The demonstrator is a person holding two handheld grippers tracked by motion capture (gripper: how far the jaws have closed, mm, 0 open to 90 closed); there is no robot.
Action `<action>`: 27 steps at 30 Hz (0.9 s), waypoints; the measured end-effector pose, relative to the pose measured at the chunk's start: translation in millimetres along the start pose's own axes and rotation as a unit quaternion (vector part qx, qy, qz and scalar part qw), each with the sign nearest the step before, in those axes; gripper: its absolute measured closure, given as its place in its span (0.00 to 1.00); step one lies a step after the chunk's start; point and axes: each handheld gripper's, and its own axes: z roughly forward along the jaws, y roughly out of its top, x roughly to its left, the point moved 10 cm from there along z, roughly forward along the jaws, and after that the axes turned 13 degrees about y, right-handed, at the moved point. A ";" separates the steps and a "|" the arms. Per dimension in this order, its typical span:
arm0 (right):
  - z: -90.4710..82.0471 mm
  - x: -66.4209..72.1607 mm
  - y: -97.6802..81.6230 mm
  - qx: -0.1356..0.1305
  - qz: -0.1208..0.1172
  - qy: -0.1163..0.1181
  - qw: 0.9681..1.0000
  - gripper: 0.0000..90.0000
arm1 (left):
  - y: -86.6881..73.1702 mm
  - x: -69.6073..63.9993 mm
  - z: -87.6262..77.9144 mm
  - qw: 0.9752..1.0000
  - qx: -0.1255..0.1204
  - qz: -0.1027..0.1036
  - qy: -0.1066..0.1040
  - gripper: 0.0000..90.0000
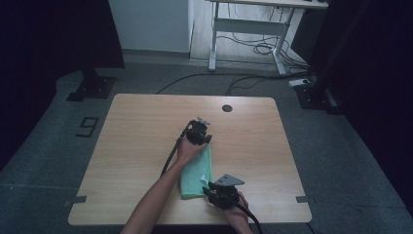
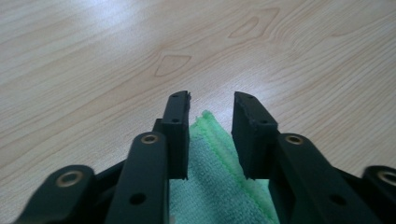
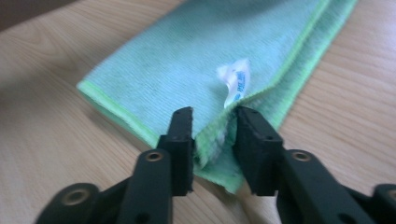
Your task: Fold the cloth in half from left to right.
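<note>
1. Left claw [image 1: 200, 131] sits just above the middle of the high view, at the far end of a green cloth [image 1: 197, 173]. In the left gripper view the claw [image 2: 212, 102] has its jaws parted, a corner of the cloth [image 2: 215, 172] lying between them with gaps on both sides, so nothing is gripped.
2. Right claw [image 1: 214, 191] is low in the high view, right of centre, at the cloth's near end. In the right gripper view this claw [image 3: 214, 116] stands partly spread around a raised, folded corner of the cloth [image 3: 201, 56]; whether the pads press on it I cannot tell for sure, though the fabric looks loose.
3. A white label [image 3: 236, 81] sticks up from the cloth just beyond the right claw's tips.
4. Folded into a long strip, the cloth lies flat on the wooden tabletop [image 1: 136, 126], below its centre in the high view.
</note>
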 end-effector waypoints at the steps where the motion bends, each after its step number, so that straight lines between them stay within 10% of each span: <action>1: -1.1 -0.5 -0.7 0.000 0.003 -0.001 1.000 0.72 | 1.0 0.1 -2.1 1.000 -0.004 -0.002 -0.004 0.73; 13: -23.2 -9.8 4.0 -0.026 0.016 -0.028 0.999 0.56 | -6.9 15.2 -32.9 1.000 -0.018 0.000 -0.005 0.62; 27: -9.3 4.4 34.1 -0.042 -0.004 0.012 0.999 0.66 | -36.5 28.5 -51.1 1.000 -0.020 0.002 -0.009 0.62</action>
